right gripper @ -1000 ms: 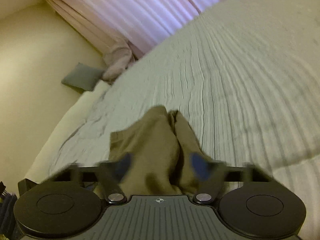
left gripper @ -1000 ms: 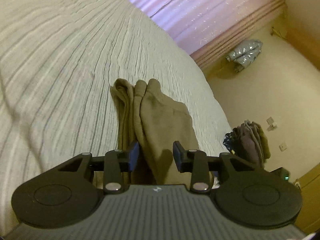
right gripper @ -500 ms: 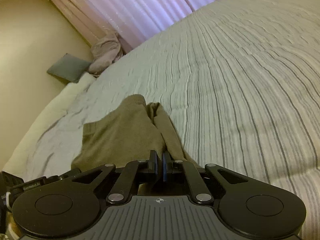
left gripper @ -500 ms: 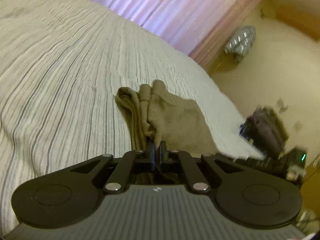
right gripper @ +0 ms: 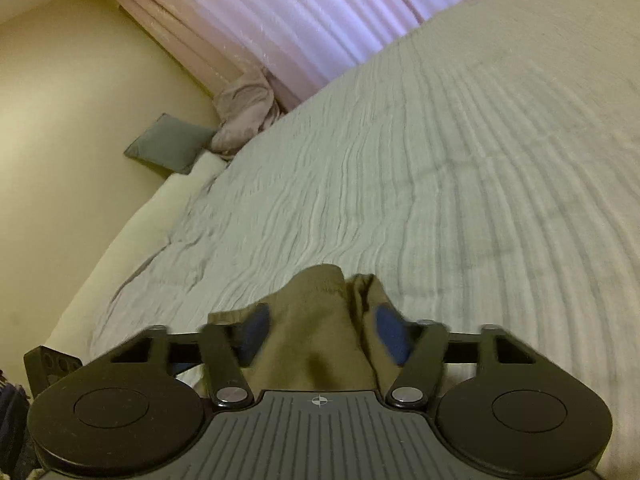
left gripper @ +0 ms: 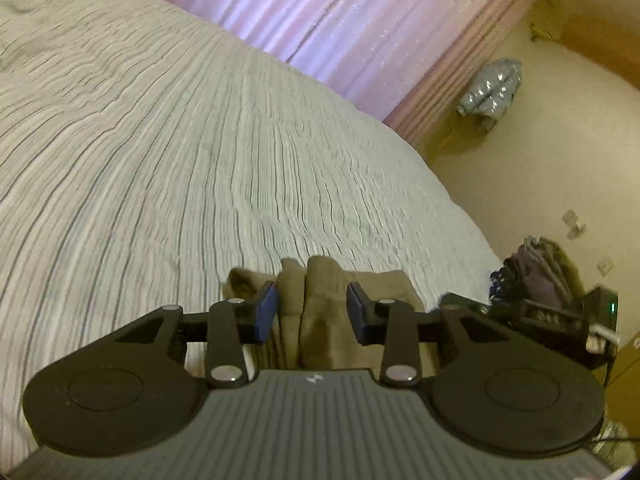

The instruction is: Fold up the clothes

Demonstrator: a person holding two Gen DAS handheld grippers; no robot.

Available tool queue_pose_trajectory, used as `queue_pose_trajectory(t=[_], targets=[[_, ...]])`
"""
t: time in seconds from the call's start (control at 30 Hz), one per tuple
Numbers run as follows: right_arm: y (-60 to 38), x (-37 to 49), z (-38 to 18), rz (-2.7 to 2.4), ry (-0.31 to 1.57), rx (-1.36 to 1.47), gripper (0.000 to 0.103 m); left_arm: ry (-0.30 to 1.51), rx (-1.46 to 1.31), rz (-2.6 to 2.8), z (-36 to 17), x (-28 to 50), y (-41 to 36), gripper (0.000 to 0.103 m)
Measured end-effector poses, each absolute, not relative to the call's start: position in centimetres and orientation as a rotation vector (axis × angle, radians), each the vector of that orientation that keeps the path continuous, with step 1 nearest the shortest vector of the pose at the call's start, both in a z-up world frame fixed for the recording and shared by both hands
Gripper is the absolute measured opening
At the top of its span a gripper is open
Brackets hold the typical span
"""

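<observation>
An olive-brown garment [left gripper: 320, 304] lies bunched in long folds on the striped bedspread [left gripper: 160, 168], near the bed's right edge. My left gripper [left gripper: 312, 312] stands over it. Its jaws are opening, with the folds between the blue pads [left gripper: 266, 312] but not pinched. In the right wrist view the same garment [right gripper: 316, 304] sits between the fingers of my right gripper [right gripper: 322, 332]. Its jaws are opening too, and its blue pads [right gripper: 390, 332] are blurred and stand apart from the cloth. The garment's near end is hidden under both gripper bodies.
Pink curtains [left gripper: 340, 28] hang behind the bed. A silver jacket [left gripper: 490, 88] hangs on the wall, and a heap of dark clothes [left gripper: 536, 272] lies beside a black device with a green light [left gripper: 612, 306]. A grey cushion [right gripper: 168, 148] and a pinkish bundle [right gripper: 244, 116] lie at the bed's far left corner.
Both grippers were part open a second ago. They shut on the garment half a second ago and are open again now. The garment now sits lower in both views, close to the fingers.
</observation>
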State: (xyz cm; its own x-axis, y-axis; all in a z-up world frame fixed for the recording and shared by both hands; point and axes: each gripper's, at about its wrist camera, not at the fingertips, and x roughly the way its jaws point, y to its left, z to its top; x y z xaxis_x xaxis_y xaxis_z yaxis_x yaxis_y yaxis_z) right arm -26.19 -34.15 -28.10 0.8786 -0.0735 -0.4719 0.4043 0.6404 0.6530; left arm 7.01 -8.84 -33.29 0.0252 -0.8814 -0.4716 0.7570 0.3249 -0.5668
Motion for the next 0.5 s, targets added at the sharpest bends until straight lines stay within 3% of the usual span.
queue_pose_trajectory(t=[0.1,0.13,0.17,0.2,0.43,0.5], targets=[[-35.1,-23.9,-29.1,-0.266,0.460,0.861,0.044,0.873,-0.137,-1.283,-33.9,7.1,-10.0,0.014],[-35.3,-23.2,-29.5,-0.262,0.470,0.863,0.024,0.867,-0.140,-1.298,-34.0,7.3,-10.0,0.012],[-35.4,-22.9,-29.7,-0.262,0.477,0.851,0.013,0.861,-0.145,-1.314,-34.1,7.6,-9.9,0.010],[-35.4,-22.6,-29.8,-0.255,0.475,0.832,0.010,0.845,-0.160,-1.338,-34.0,7.8,-9.6,0.009],[-34.1,-21.7,-30.8,-0.281,0.486,0.716,0.007,0.761,-0.055,-1.308,-35.2,6.9,-10.3,0.011],[-33.9,-21.4,-31.5,-0.308,0.510,0.720,0.011,0.751,-0.010,-1.281,-35.1,6.4,-10.8,0.018]])
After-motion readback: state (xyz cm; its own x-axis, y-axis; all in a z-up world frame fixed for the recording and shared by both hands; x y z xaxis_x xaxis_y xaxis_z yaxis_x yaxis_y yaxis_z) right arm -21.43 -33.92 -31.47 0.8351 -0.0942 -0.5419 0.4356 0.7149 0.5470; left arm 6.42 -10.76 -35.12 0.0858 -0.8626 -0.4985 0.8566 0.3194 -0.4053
